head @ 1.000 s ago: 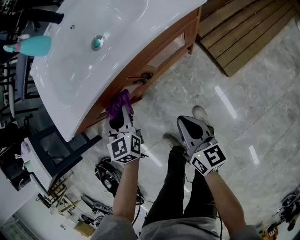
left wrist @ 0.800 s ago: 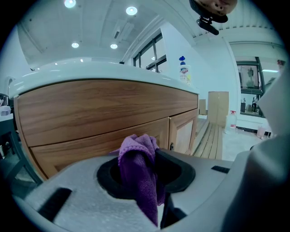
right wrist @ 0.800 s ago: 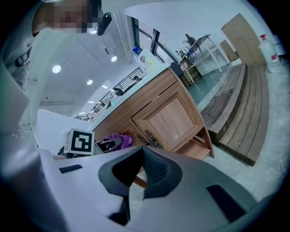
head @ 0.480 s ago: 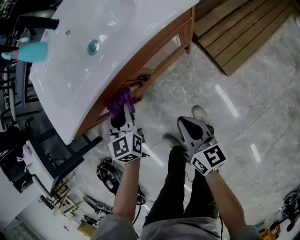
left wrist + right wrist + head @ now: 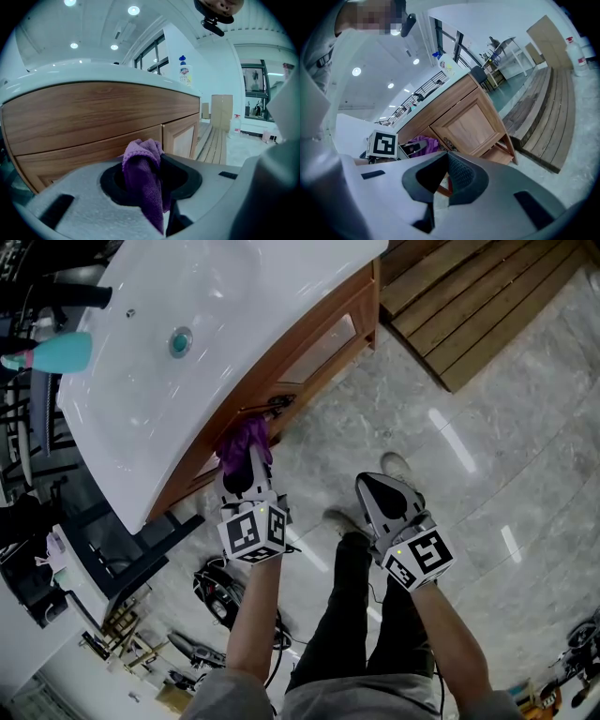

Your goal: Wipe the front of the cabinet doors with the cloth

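The wooden cabinet (image 5: 323, 343) stands under a white basin top; its doors (image 5: 180, 137) show ahead in the left gripper view, and one panelled door (image 5: 465, 123) in the right gripper view. My left gripper (image 5: 246, 461) is shut on a purple cloth (image 5: 242, 441), which sits at the cabinet front just left of the dark door handles (image 5: 270, 407). The cloth (image 5: 143, 174) hangs bunched between the jaws of the left gripper (image 5: 151, 174). My right gripper (image 5: 382, 489) hovers over the floor, apart from the cabinet, its jaws together on nothing. In the right gripper view that gripper (image 5: 440, 180) faces the cloth (image 5: 423, 142).
A white basin (image 5: 216, 306) with a drain (image 5: 180, 340) overhangs the doors; a teal bottle (image 5: 56, 351) and black faucet (image 5: 75, 296) are at its far side. A slatted wooden platform (image 5: 469, 306) lies to the right. The person's shoes (image 5: 398, 465) stand on the marble floor (image 5: 487, 456).
The left gripper with the cloth has slid a little along the cabinet front, nearer to the door handles. The right gripper has stayed put.
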A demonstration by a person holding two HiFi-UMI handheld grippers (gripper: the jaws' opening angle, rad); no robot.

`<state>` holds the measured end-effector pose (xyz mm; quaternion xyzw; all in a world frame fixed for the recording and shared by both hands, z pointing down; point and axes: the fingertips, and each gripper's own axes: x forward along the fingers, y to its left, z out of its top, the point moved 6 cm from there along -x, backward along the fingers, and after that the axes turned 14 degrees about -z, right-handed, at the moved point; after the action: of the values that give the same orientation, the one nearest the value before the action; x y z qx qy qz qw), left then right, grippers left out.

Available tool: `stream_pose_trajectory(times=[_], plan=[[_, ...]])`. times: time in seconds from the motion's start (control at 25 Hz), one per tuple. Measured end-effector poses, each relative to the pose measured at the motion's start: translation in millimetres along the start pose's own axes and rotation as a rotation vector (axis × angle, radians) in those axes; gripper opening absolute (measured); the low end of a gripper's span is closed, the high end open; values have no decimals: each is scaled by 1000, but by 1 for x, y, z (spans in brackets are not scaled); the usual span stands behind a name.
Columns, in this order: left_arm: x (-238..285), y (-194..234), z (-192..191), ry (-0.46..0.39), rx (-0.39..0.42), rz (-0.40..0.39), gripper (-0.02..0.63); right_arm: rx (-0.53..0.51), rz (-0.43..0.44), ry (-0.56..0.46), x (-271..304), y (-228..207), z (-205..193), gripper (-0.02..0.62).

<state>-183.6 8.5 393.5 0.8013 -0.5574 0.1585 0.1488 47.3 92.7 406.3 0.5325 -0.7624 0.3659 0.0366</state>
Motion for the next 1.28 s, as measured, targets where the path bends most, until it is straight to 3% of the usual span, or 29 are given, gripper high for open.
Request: stream_pose_trajectory(times=[0.64,1.28], plan=[[13,-15,4,-13,-12,-2,110,-2,0,11,1,-16,10,9],[30,-71,19,-53,33,-134,110,-25,66,59,8,-5,13,9]])
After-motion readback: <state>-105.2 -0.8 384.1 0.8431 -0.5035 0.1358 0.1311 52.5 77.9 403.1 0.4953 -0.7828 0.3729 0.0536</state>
